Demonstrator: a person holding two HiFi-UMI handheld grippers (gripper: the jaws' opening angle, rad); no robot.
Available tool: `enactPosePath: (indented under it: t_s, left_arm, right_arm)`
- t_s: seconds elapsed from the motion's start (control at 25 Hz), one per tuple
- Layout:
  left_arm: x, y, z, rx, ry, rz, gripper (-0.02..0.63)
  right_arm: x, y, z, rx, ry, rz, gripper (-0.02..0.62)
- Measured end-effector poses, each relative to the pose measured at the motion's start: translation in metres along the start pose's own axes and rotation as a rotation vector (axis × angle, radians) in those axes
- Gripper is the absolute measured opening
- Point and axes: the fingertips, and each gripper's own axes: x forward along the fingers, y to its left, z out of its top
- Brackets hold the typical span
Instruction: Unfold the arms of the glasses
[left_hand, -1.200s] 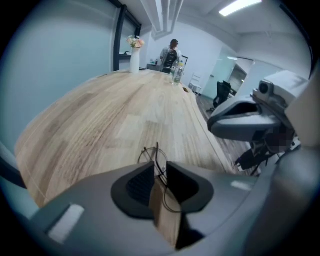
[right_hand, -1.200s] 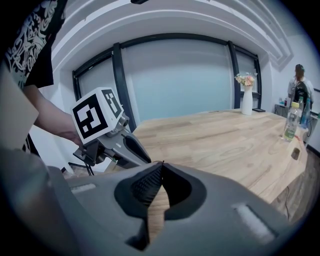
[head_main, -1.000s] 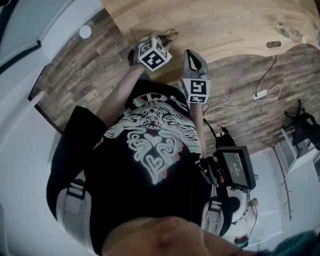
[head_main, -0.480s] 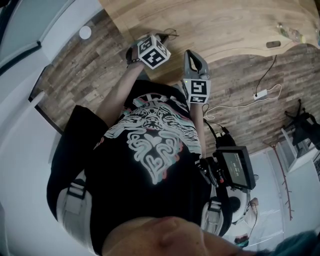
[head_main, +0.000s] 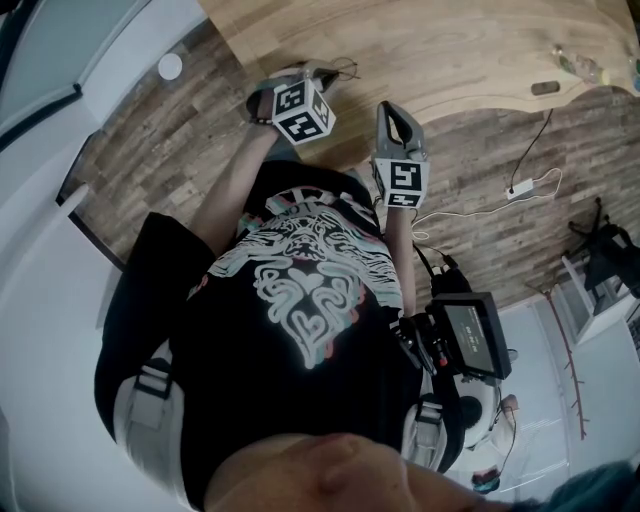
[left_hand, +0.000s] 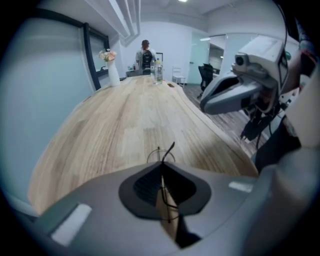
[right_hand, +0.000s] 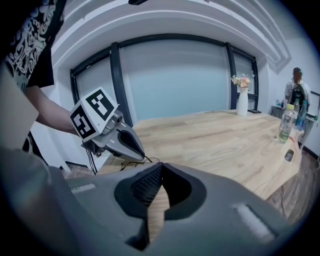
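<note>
Thin black wire glasses (left_hand: 161, 154) lie at the near edge of the wooden table (left_hand: 130, 120). One arm sticks up at the front of my left gripper (left_hand: 161, 166). That gripper is shut, and the wire frame runs down between its jaws. In the right gripper view the glasses (right_hand: 131, 162) show as dark wire under the left gripper's (right_hand: 120, 140) tip. My right gripper (right_hand: 161, 169) is shut on nothing and hovers beside the left one, just off the table edge. In the head view the left gripper (head_main: 318, 72) is over the table edge and the right gripper (head_main: 386, 106) is close to its right.
A long wooden table (head_main: 420, 45) runs away from me. At its far end stand a vase of flowers (left_hand: 112, 70) and bottles (left_hand: 157, 72); a person (left_hand: 145, 52) stands beyond. A cable and power strip (head_main: 520, 190) lie on the wood floor.
My left gripper has shifted a little left and toward the table. The right gripper has edged slightly to the right.
</note>
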Motion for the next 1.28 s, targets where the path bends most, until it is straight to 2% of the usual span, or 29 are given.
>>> enactPosePath:
  t_s: [0.2,0.4,0.52,0.64,0.76,0.84,0.96,1.04,1.08,1.28]
  left_arm:
    - [-0.016,-0.018,0.011,0.042,-0.136,-0.114,-0.002]
    - [-0.049,-0.026,0.022,0.020,-0.327,-0.241,-0.002]
    - [-0.075,-0.026,0.031,0.031,-0.448,-0.330,-0.002]
    - [-0.090,-0.026,0.030,0.015,-0.506,-0.420,-0.002]
    - [-0.100,-0.022,0.031,-0.030,-0.567,-0.499,-0.003]
    - [-0.102,-0.016,0.032,-0.068,-0.594,-0.524,-0.002]
    - [-0.096,-0.012,0.030,-0.087,-0.586,-0.534,-0.002]
    - [-0.095,-0.013,0.027,-0.091,-0.577,-0.545,-0.002]
    - [-0.095,-0.014,0.027,-0.098,-0.576,-0.550,-0.002]
    - [-0.095,-0.017,0.027,-0.143,-0.596,-0.590,-0.002]
  right_arm:
    - [0.001,0.000,-0.001,-0.107,0.021,0.064,0.000]
    - [0.006,0.000,0.002,-0.207,0.046,0.127,0.000]
    - [0.016,0.017,-0.002,-0.301,0.086,0.219,0.000]
    - [0.026,0.040,-0.005,-0.425,0.154,0.333,0.000]
    - [0.034,0.059,-0.006,-0.488,0.183,0.430,0.000]
    - [0.041,0.067,-0.006,-0.525,0.191,0.469,0.002]
    - [0.051,0.077,-0.014,-0.582,0.222,0.537,0.003]
    - [0.056,0.083,-0.026,-0.631,0.273,0.587,0.048]
    - [0.058,0.085,-0.030,-0.656,0.292,0.602,0.049]
    - [0.066,0.093,-0.035,-0.721,0.305,0.634,0.048]
